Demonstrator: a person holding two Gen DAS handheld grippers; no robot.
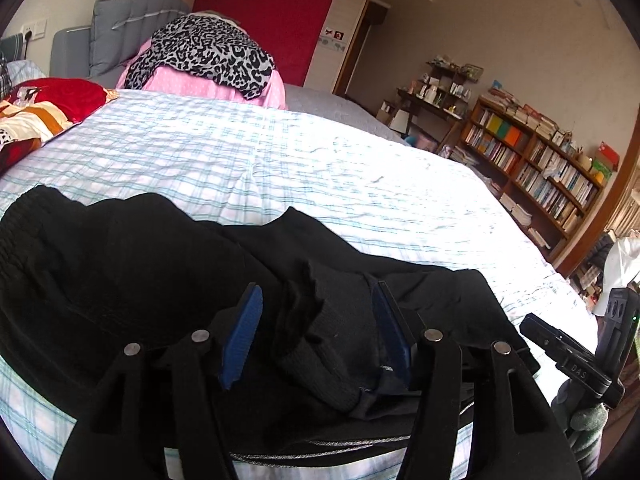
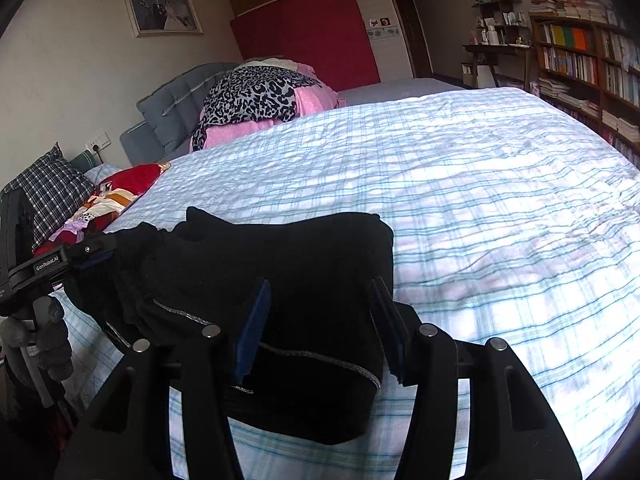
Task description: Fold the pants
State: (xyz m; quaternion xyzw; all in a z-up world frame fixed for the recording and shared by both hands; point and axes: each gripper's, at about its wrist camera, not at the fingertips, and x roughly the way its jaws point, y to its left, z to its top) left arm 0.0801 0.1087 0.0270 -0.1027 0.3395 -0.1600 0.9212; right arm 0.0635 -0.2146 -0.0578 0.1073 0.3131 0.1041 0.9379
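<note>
Checked bed (image 2: 500,200), bookshelf (image 1: 536,164), red wall panel (image 2: 312,36).

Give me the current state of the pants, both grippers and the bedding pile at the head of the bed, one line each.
black pants: folded into a bundle, lying on the checked bedsheet near its edge.
left gripper: jaws apart, cloth bunched between them, pads not pressing it.
right gripper: jaws apart over the bundle, not clamping.
leopard-print cloth: draped over pink bedding.
</note>
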